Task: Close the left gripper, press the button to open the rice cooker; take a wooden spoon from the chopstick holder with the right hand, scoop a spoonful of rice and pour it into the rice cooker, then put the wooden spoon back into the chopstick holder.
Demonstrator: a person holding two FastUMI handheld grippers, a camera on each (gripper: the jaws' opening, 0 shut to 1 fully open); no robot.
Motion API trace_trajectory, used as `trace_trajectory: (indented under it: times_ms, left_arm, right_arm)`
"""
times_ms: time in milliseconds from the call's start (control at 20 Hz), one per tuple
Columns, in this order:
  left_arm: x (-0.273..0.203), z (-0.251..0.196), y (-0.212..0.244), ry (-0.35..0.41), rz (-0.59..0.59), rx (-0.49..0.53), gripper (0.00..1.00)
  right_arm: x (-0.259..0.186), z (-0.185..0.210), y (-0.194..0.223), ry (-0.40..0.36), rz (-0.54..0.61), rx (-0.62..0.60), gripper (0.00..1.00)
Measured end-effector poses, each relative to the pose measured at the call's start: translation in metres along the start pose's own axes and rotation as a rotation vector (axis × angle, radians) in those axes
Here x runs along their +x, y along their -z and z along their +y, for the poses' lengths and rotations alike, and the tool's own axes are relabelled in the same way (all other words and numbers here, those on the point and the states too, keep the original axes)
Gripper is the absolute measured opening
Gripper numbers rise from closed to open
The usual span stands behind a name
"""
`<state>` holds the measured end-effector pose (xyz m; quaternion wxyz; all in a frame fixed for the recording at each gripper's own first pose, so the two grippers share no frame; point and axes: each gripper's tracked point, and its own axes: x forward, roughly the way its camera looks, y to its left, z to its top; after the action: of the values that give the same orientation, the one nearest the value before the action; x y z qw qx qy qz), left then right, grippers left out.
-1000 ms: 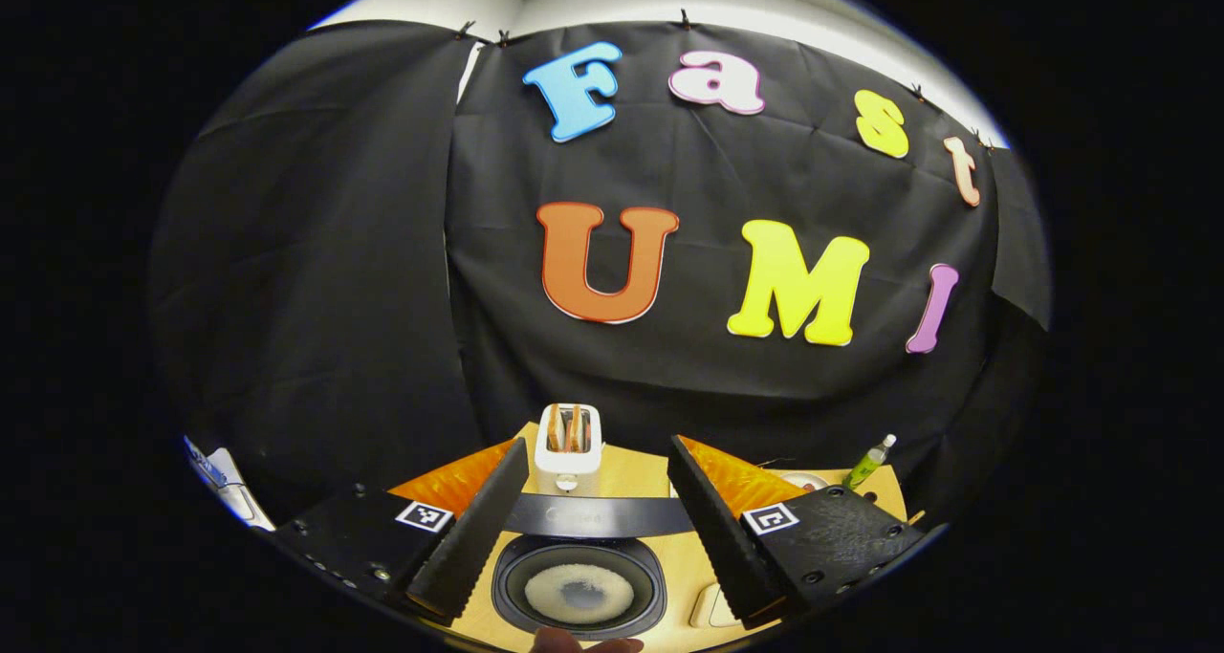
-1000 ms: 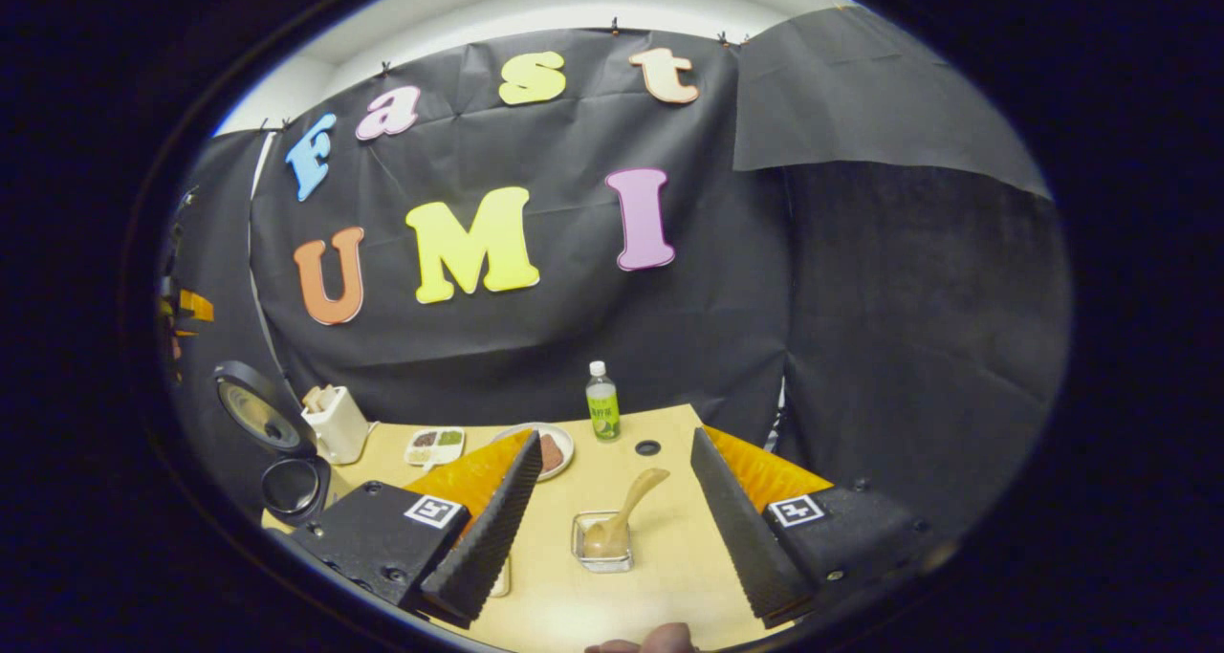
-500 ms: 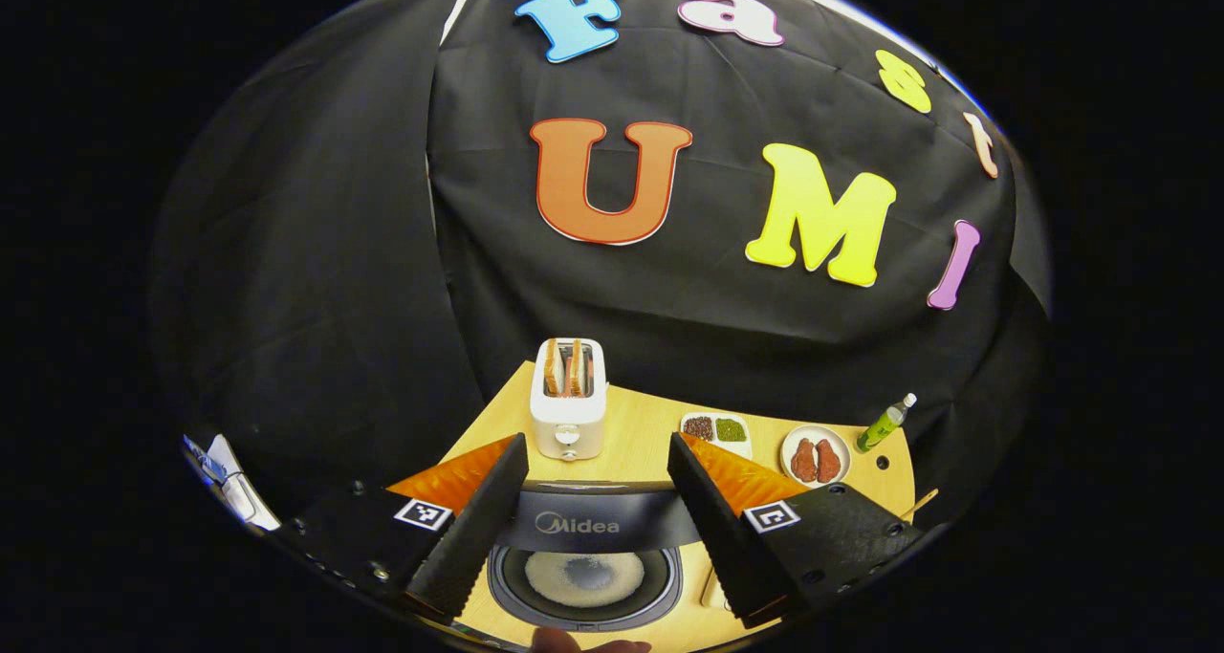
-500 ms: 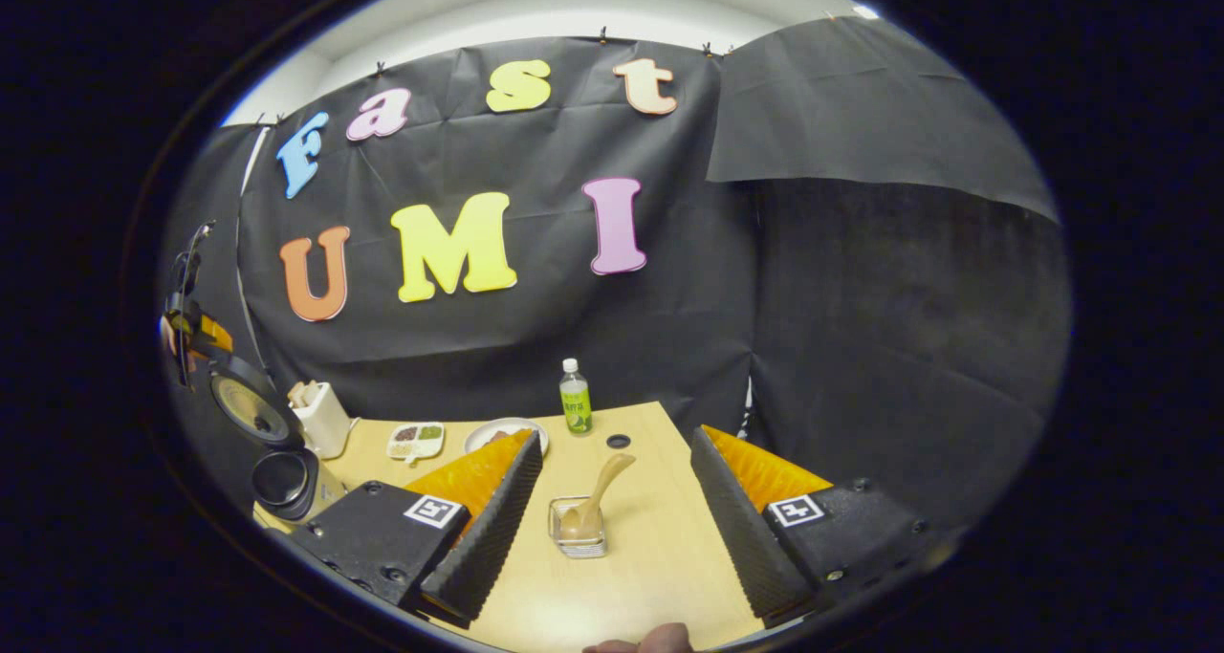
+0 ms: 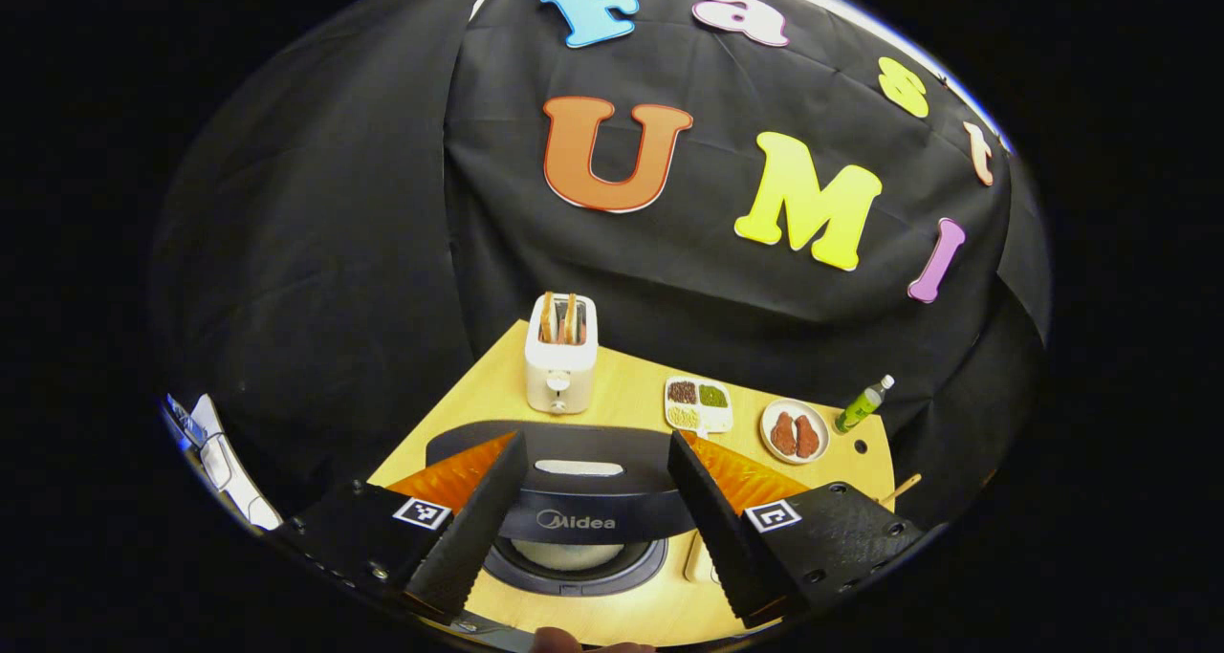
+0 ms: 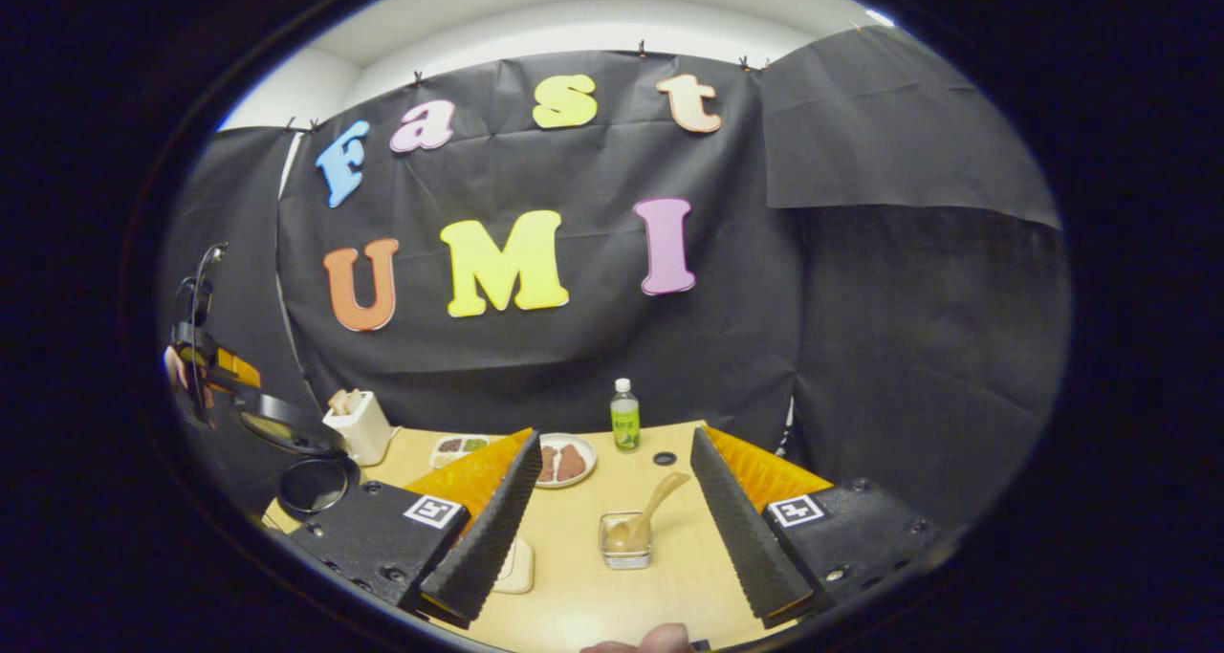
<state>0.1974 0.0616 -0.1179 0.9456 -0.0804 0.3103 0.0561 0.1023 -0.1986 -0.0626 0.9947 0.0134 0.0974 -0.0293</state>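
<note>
Left hand-held gripper (image 5: 593, 519) hangs with ribbed fingers spread over the round, dark rice cooker (image 5: 572, 538), its glossy lid half raised. Right hand-held gripper (image 6: 612, 529) gapes empty above the smooth table (image 6: 593, 596), where a wooden spoon (image 6: 648, 517) leans in a clear square holder (image 6: 625, 542).

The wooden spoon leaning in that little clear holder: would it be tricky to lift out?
Probably not: the wooden spoon looks rigid and light. Its handle leans out freely, easy to pinch. The small clear holder might tip or slide if dragged.
</note>
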Motion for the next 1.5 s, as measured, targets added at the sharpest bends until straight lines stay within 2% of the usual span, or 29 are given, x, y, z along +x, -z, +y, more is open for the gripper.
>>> trace_trajectory:
  times_ms: [450,650,700,750,850,1200,1500]
  left_arm:
    - [-0.006,0.005,0.083,0.001,0.114,-0.049,0.96]
    - [0.005,0.008,0.114,-0.003,0.153,-0.031,0.96]
    - [0.011,0.009,0.121,-0.007,0.16,-0.025,1.0]
    - [0.01,0.011,0.129,-0.011,0.169,-0.017,0.96]
    - [0.014,0.013,0.142,-0.018,0.192,-0.011,0.96]
    - [0.02,0.017,0.166,-0.024,0.223,-0.03,0.97]
    - [0.023,0.019,0.183,-0.048,0.245,0.065,0.96]
  right_arm:
    - [-0.002,0.036,-0.011,-0.07,-0.013,-0.037,1.0]
    - [-0.002,0.043,-0.015,-0.079,-0.012,-0.059,1.0]
    - [-0.002,0.045,-0.016,-0.081,-0.013,-0.065,1.0]
    - [-0.002,0.047,-0.017,-0.083,-0.014,-0.07,1.0]
    - [-0.001,0.051,-0.018,-0.084,-0.011,-0.078,1.0]
    - [0.001,0.063,-0.02,-0.093,-0.003,-0.092,1.0]
    - [0.006,0.08,-0.011,-0.118,0.02,-0.076,1.0]
